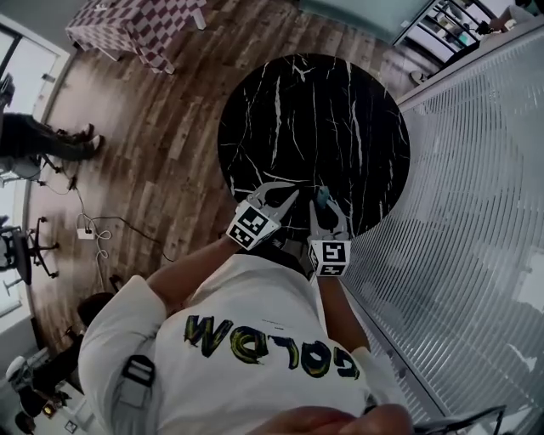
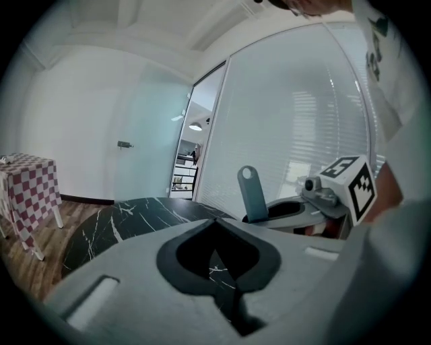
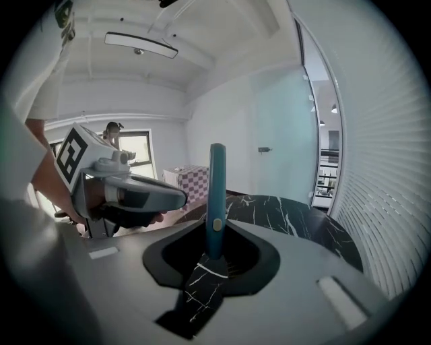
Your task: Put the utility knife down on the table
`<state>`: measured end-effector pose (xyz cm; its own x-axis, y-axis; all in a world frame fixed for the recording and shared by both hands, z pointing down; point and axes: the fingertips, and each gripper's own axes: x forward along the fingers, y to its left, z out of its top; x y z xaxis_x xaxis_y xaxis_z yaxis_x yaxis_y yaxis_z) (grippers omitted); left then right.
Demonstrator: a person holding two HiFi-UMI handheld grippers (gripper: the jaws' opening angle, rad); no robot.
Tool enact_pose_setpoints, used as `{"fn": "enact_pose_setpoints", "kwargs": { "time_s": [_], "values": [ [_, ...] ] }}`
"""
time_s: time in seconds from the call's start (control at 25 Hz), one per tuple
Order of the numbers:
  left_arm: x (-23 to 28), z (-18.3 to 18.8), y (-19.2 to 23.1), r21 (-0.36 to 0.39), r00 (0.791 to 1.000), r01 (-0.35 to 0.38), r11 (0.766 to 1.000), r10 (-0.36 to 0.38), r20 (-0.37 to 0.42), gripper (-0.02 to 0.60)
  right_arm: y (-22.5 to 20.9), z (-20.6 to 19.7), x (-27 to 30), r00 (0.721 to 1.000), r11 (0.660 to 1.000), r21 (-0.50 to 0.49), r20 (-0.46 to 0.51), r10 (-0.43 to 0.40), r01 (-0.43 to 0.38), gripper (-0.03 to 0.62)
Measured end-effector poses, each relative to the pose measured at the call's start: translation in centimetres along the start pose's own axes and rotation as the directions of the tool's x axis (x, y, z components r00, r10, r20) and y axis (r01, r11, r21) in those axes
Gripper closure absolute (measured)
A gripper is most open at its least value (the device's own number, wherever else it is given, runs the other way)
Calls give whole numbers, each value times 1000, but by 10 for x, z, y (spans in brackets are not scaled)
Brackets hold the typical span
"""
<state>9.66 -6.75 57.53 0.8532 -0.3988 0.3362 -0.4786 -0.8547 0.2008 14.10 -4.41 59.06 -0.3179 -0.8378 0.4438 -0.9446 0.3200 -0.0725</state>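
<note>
The utility knife (image 3: 215, 192) is a slim teal tool that stands upright between the jaws of the right hand-held gripper (image 3: 214, 232), which are closed on its lower part, so that most of the handle rises above them. From the head view the knife (image 1: 324, 198) is over the near edge of the round black marble desk (image 1: 314, 110), on its right side; whether its lower end touches the desk cannot be told. The left hand-held gripper (image 1: 276, 197) is just beside the right one, on its left, also over the near edge of the desk. Its jaws stand apart with nothing between them, and the white-veined desk top shows through the gap in the left gripper view. In that view the knife (image 2: 252, 194) shows to the right, tilted slightly and sticking up out of the other gripper. The person wears a white shirt (image 1: 246, 340). A table with a chequered cloth (image 1: 140, 25) stands well apart on the wooden floor (image 1: 161, 144).
</note>
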Motion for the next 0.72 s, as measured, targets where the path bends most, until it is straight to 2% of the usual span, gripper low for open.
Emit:
{"fn": "enact_pose_setpoints", "kwargs": {
  "time_s": [0.44, 0.72],
  "values": [
    [26, -60, 7, 8, 994, 13, 1000, -12, -106, 580, -5, -75, 32, 981, 999, -38, -192, 14, -22, 525],
    [45, -118, 15, -34, 969, 54, 998, -61, -238, 580, -4, -124, 55, 945, 996, -67, -325, 34, -58, 525]
  ]
}}
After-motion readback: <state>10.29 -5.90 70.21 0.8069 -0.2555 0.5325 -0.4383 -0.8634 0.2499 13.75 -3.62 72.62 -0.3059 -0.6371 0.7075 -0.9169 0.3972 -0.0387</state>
